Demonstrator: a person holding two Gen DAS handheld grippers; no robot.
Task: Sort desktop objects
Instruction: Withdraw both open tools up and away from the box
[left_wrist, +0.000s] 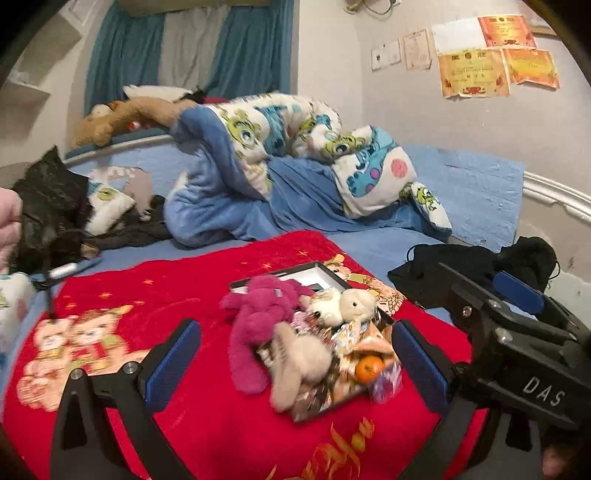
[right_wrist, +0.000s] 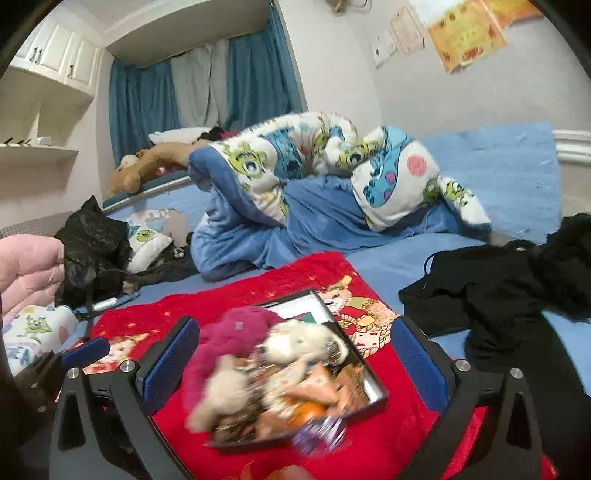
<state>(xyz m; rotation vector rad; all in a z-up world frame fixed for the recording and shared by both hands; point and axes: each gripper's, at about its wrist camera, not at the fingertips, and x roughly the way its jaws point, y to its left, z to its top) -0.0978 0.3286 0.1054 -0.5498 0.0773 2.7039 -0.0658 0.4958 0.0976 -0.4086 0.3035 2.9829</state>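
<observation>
- Nearest us, our left gripper (left_wrist: 295, 363) hovers with its fingers spread wide and nothing between the pads; our right gripper (right_wrist: 295, 363) is likewise spread and empty, and it also shows at the right edge of the left wrist view.
- Just beyond the fingertips a shallow black tray (left_wrist: 384, 318) lies on the red blanket (left_wrist: 155, 284), its long axis running from near right to far left.
- At its near end sits a small orange (left_wrist: 368, 368), firm, round and likely to roll; we would close on it gently across its middle. A purple wrapped item beside it is too blurred to name.
- The beige plush (left_wrist: 299, 360) lies slanted over the tray's near-left edge, soft and light; a pinch on its body should hold.
- The magenta plush (left_wrist: 260, 314) stretches near to far along the left rim, limp and easy to squeeze at the torso.
- A white plush (left_wrist: 345, 304) sits further in, towards the right.
- Farther off, black clothing (right_wrist: 491, 291) lies to the right, and a rumpled cartoon quilt (left_wrist: 295, 129) at the back.
</observation>
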